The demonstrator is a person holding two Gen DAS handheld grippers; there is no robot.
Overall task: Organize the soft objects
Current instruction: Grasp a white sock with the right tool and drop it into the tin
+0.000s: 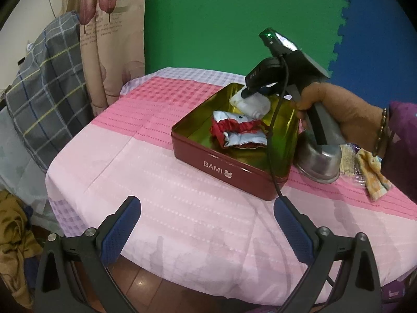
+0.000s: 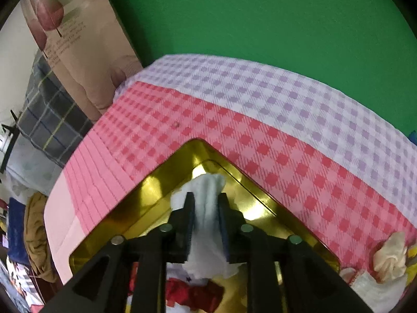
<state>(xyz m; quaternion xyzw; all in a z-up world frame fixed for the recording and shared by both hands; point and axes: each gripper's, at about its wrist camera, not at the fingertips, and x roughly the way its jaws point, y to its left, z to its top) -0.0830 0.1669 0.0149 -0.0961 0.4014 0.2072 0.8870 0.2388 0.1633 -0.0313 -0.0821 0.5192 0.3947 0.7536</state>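
A red tin (image 1: 221,168) with a gold inside stands on the pink checked tablecloth (image 1: 156,172). A folded red-and-white cloth (image 1: 239,130) lies in it. My right gripper (image 1: 245,94), held by a hand (image 1: 336,109), reaches into the tin's far corner, shut on a white cloth (image 1: 254,104). In the right wrist view the white cloth (image 2: 208,185) is pinched between the pads of the right gripper (image 2: 206,203), just above the gold tin wall (image 2: 146,203). My left gripper (image 1: 207,208) hovers open over the near side of the table, holding nothing.
A steel bowl (image 1: 319,161) stands right of the tin, with a yellow patterned cloth (image 1: 372,177) beside it. A cream crumpled cloth (image 2: 389,258) lies at the right. A plaid cushion (image 1: 44,99) and a curtain (image 1: 112,39) stand beyond the table's left edge.
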